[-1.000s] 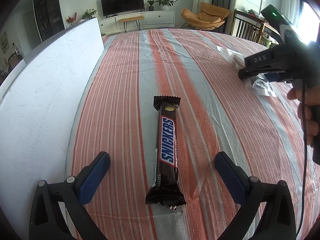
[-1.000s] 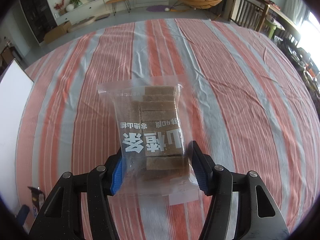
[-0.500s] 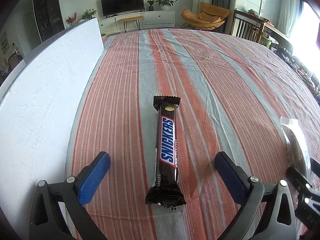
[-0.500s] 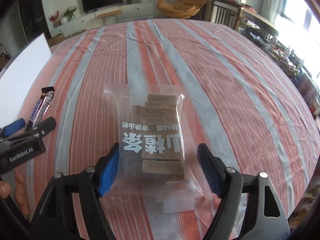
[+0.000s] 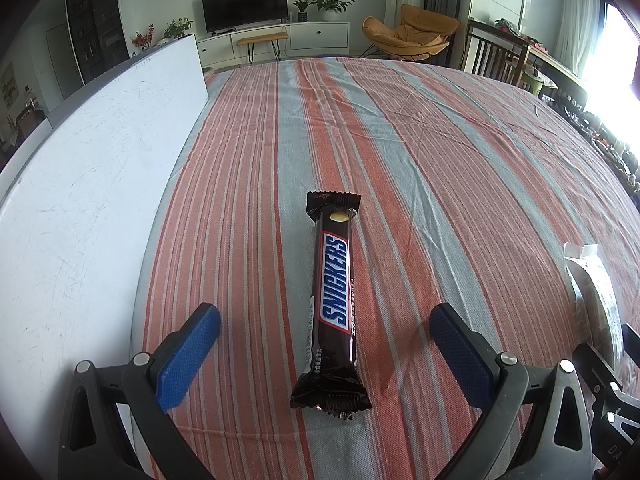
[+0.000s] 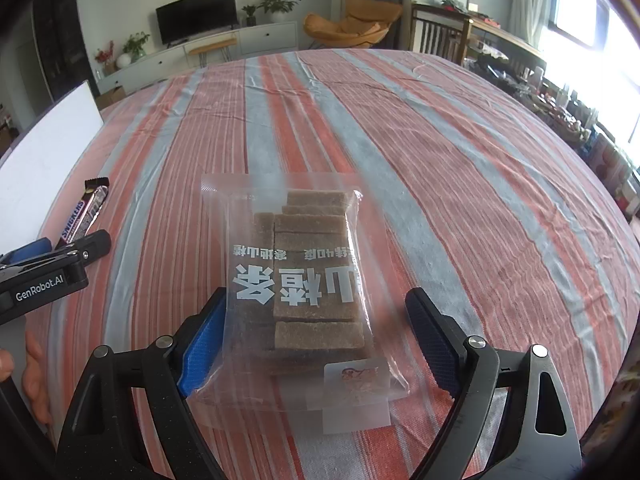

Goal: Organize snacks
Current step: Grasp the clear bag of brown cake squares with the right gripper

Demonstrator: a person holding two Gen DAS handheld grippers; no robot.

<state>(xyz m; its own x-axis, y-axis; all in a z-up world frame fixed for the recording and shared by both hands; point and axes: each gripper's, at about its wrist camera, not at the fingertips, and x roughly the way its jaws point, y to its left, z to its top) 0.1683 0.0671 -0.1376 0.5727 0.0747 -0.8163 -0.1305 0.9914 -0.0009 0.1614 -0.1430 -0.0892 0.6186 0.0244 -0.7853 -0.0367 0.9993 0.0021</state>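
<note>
A brown Snickers bar (image 5: pixel 334 304) lies lengthwise on the striped tablecloth, between the wide-open fingers of my left gripper (image 5: pixel 326 334); it also shows in the right wrist view (image 6: pixel 82 212). A clear bag of brown snack blocks (image 6: pixel 308 280) lies flat on the cloth between the fingers of my right gripper (image 6: pixel 316 328), which stand open; the left finger touches the bag's edge, the right one is apart. The bag's edge shows in the left wrist view (image 5: pixel 592 292). The left gripper is seen from the right wrist (image 6: pixel 56 264).
A white board (image 5: pixel 92 184) lies along the left side of the table. The striped tablecloth (image 5: pixel 420 128) stretches far ahead. Chairs and a cluttered side table stand beyond the right edge. A hand (image 6: pixel 34 376) holds the left gripper.
My right gripper has swung in from the far right to beside the left gripper, set the bag down on the cloth and opened its fingers. The left gripper and Snickers bar have not moved.
</note>
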